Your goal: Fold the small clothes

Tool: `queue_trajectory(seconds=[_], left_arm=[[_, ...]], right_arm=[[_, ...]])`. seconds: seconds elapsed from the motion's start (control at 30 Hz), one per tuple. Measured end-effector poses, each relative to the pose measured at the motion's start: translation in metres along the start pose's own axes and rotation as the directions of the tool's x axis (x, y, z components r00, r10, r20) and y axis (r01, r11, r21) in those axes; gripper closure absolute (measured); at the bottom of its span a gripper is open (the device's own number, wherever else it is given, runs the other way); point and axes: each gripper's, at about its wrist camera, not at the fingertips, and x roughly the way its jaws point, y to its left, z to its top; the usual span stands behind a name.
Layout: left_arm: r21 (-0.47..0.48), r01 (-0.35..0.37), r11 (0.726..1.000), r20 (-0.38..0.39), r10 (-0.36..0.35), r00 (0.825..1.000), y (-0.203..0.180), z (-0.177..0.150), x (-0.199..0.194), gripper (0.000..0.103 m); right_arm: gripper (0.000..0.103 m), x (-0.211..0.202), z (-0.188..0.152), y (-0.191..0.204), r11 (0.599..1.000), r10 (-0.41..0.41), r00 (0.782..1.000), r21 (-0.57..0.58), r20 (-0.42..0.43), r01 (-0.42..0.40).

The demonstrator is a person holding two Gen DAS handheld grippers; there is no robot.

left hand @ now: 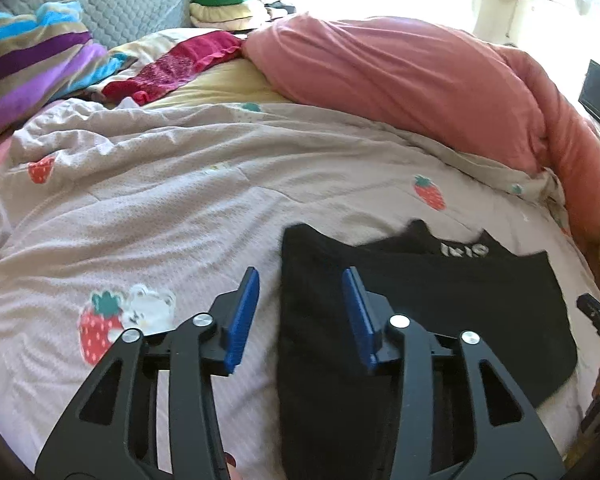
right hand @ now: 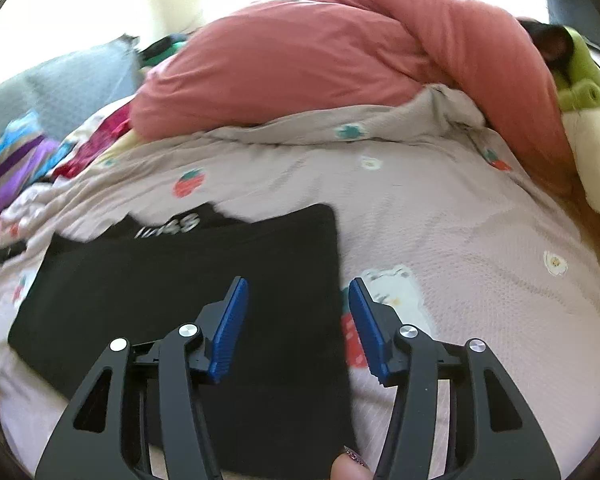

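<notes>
A small black garment with white lettering near its far edge lies partly folded on the strawberry-print quilt. My left gripper is open, its jaws straddling the garment's left edge just above it. In the right wrist view the same garment lies flat on the quilt. My right gripper is open and empty, its jaws straddling the garment's right edge. The tip of the right gripper shows at the right edge of the left wrist view.
A bulky pink duvet lies across the far side of the bed. A striped blanket and a red cloth lie far left. Folded clothes are stacked at the back. A green plush toy sits far right.
</notes>
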Motion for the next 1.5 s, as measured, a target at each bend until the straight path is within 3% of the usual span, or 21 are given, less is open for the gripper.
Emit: queue_trajectory(seconds=[0.03,0.23,0.47,0.83,1.07,1.5], left_arm=[[0.005,0.012,1.0,-0.005,-0.012,1.0,-0.004,-0.005,-0.003,0.058],[0.077,0.056,0.995,-0.06,-0.051,0.997,-0.03,-0.037,-0.009,0.047],[0.134,0.026,0.991,-0.158,-0.005,0.987,-0.04,-0.076,0.001,0.047],[0.067,0.048,0.997,-0.158,-0.037,0.987,-0.025,-0.092,-0.011,0.046],[0.061,0.032,0.998,-0.136,-0.023,0.99,-0.023,-0.096,-0.023,0.046],[0.059,0.038,0.998,-0.117,-0.031,0.993,-0.024,-0.101,-0.04,0.031]], right_arm=[[0.052,-0.002,-0.003,0.005,1.0,0.01,1.0,-0.014,-0.004,-0.01],[0.052,-0.003,-0.029,0.036,0.992,0.058,0.996,-0.104,-0.073,-0.065],[0.048,0.002,-0.054,0.04,0.99,0.043,0.987,-0.123,-0.155,-0.062],[0.047,-0.009,-0.074,0.037,0.992,0.051,0.985,-0.107,-0.165,-0.069],[0.039,-0.025,-0.074,0.036,0.993,0.075,0.987,-0.085,-0.146,-0.088],[0.019,-0.047,-0.07,0.054,0.986,0.128,0.986,-0.092,-0.103,-0.138]])
